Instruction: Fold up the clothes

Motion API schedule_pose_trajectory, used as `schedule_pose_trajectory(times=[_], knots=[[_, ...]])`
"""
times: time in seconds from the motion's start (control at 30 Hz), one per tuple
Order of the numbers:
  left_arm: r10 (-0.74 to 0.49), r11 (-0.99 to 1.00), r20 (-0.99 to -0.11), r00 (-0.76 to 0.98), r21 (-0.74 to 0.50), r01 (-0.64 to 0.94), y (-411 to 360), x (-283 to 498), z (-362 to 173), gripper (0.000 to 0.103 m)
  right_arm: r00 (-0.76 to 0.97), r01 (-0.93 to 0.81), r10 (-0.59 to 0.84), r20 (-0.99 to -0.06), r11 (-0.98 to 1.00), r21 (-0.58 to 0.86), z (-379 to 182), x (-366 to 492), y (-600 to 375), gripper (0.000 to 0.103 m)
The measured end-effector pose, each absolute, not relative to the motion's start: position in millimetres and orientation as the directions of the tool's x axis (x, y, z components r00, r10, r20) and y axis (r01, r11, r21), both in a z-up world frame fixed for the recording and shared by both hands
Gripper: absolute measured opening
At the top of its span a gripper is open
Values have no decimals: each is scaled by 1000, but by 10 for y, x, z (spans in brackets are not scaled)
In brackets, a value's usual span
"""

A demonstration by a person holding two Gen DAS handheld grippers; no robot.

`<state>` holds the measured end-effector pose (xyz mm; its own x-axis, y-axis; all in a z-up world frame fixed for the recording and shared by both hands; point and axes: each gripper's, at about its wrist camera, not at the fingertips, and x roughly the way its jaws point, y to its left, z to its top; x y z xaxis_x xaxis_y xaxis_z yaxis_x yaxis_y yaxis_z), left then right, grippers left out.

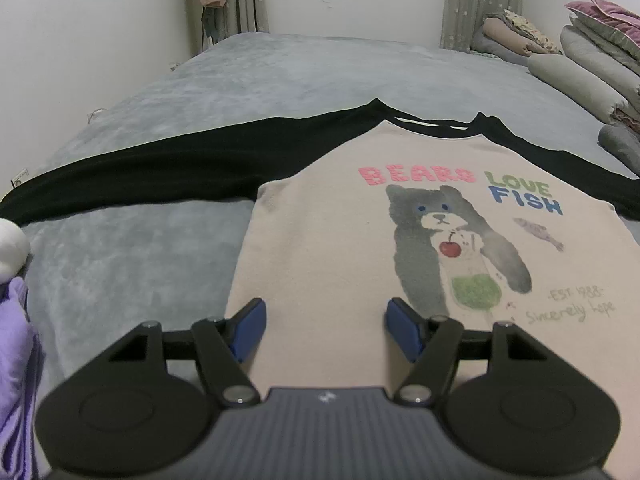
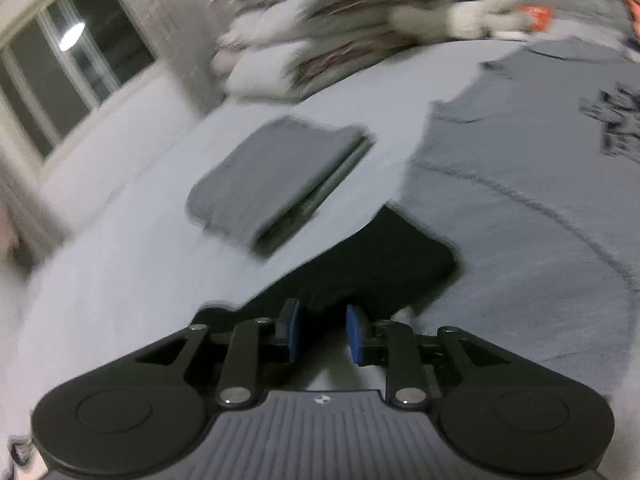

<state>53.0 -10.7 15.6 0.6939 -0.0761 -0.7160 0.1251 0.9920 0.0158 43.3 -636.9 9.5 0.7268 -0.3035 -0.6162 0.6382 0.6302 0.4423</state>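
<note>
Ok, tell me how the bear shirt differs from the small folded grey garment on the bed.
The bear shirt lies spread flat with its black sleeve stretched out; the folded grey garment is a compact rectangle with stacked layers showing at its edge. The bear shirt is beige with black sleeves and a colourful print; the folded grey garment is plain grey on its visible face. As it lies, the bear shirt covers far more of the bed. Both rest on the grey bedspread.

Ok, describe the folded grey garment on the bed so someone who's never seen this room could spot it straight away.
Start from the grey bed cover in the right wrist view, below the stacked quilts. The folded grey garment lies alone on it, a compact rectangle with layered edges. Unlike the grey T-shirt spread flat beside it and the black sleeve nearer the camera, it is already folded.
</note>
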Motion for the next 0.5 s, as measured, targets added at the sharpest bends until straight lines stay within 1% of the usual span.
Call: schedule_pose_trajectory(times=[0.07, 0.13, 0.23, 0.3, 0.33, 0.43, 0.5], knots=[[-72, 992, -715, 695, 20, 124, -124, 523, 155, 66, 723, 643, -292, -626, 616, 455, 62, 433, -6432, 24], [-70, 992, -714, 697, 24, 124, -131, 520, 149, 66, 709, 643, -292, -641, 642, 418, 35, 520, -6384, 24], [-72, 992, -713, 697, 21, 124, -123, 525, 143, 66, 702, 645, -322, -635, 666, 375, 22, 616, -6316, 24], [-72, 992, -714, 697, 20, 124, -120, 529, 142, 66, 692, 648, -341, -636, 682, 339, 47, 665, -6291, 8], [-73, 992, -714, 696, 20, 124, -119, 530, 143, 66, 695, 643, -346, -630, 691, 330, 69, 673, -6282, 5], [-73, 992, -714, 696, 19, 123, -116, 531, 145, 66, 730, 596, -330, -598, 735, 322, 178, 664, -6224, 4], [-73, 992, -714, 696, 19, 123, -113, 531, 146, 66, 726, 571, -328, -605, 777, 264, 253, 704, -6137, 4]])
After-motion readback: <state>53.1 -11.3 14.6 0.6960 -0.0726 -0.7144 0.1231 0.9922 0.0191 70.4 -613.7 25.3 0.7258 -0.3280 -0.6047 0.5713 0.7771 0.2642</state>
